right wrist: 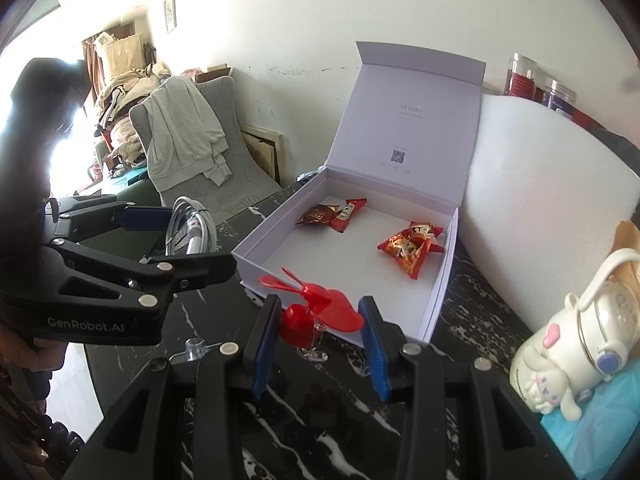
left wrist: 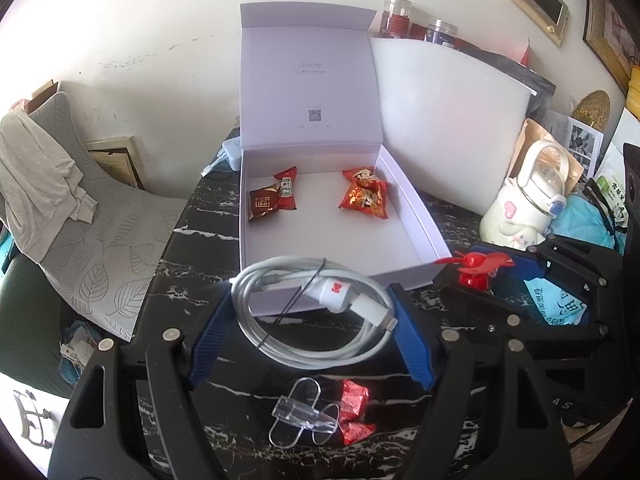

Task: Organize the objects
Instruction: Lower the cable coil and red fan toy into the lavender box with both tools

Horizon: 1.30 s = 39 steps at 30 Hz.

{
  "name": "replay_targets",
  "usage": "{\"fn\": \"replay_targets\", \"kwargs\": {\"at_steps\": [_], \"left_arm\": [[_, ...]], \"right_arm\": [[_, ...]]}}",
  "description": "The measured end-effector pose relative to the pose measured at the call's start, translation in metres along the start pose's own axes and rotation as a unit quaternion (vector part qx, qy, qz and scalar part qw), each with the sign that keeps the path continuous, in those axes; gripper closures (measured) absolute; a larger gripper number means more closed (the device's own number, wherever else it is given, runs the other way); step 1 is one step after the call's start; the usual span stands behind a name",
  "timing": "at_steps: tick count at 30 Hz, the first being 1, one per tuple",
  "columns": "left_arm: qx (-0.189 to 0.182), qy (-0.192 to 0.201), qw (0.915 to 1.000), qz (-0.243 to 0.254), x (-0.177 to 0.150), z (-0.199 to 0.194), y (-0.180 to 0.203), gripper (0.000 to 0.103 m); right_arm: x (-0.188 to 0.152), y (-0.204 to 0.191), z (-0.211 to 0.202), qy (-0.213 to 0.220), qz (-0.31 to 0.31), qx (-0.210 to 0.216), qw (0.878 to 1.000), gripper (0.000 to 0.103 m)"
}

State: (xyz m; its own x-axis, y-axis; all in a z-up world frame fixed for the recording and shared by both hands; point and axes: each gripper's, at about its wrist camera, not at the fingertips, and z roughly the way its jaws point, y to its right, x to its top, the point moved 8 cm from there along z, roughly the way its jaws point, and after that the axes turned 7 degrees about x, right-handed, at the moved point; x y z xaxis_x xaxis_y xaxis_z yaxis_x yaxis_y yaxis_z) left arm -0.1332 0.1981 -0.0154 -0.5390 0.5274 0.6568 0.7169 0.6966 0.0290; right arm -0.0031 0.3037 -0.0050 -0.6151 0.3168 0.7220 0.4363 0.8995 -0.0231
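The left gripper [left wrist: 310,312] clamps a coiled white charging cable [left wrist: 316,316]; the right gripper [right wrist: 320,320] grips a small red plastic fan [right wrist: 316,308], both near the open white cardboard box [left wrist: 404,196]

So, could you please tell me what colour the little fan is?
Red: the little fan shows best in the right wrist view.

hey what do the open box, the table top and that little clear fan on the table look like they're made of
Open box: likely rigid matte paperboard; flat pale walls, creased hinged lid, printed code.
Table top: looks like polished black marble or an imitation; white veins, glossy reflections.
Clear fan: apparently transparent hard plastic; see-through blades with bright glints.
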Motion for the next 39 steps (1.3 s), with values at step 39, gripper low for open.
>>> {"fn": "replay_targets", "kwargs": {"at_steps": [39], "left_arm": [[0.022,0.005,0.9991,0.036,0.115,0.120,-0.009,0.029]], "right_arm": [[0.090,0.101,0.098,-0.015,0.017,-0.019,1.000,0.063]]}}
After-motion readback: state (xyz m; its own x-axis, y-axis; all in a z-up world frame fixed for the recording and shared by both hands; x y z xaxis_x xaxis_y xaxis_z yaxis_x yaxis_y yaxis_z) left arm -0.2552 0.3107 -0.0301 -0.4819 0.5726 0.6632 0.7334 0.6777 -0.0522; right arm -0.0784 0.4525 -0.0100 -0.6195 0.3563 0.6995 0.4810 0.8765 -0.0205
